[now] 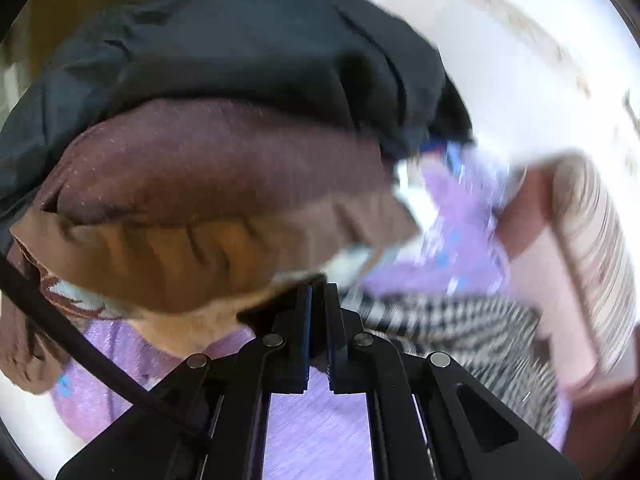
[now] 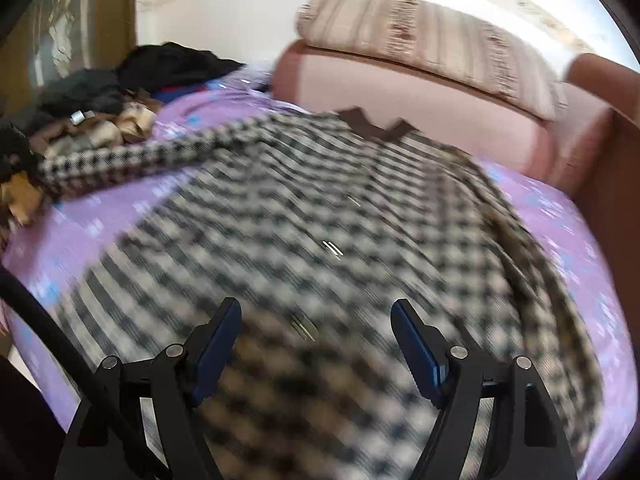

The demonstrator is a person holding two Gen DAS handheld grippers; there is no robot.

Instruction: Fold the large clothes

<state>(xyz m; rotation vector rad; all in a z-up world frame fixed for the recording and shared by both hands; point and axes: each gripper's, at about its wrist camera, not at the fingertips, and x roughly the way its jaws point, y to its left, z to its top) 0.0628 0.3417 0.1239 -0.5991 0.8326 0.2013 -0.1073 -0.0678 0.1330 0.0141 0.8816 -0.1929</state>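
Observation:
A large black-and-white checked garment (image 2: 320,208) with a brown collar (image 2: 374,124) lies spread on a purple bedsheet (image 2: 120,216). One sleeve (image 2: 120,156) stretches left toward a pile of clothes. My right gripper (image 2: 316,312) hovers open over the garment's lower part, with nothing between its fingers. In the left wrist view my left gripper (image 1: 318,292) is shut, its tips pinching the end of the checked sleeve (image 1: 440,320) where a dark edge (image 1: 276,308) sticks out. Both views are blurred.
A heap of brown, tan and dark navy clothes (image 1: 220,160) fills the view beyond the left gripper and shows as the clothes pile (image 2: 100,92) at the far left. A pink headboard (image 2: 400,88) with a striped pillow (image 2: 420,36) lies behind the garment.

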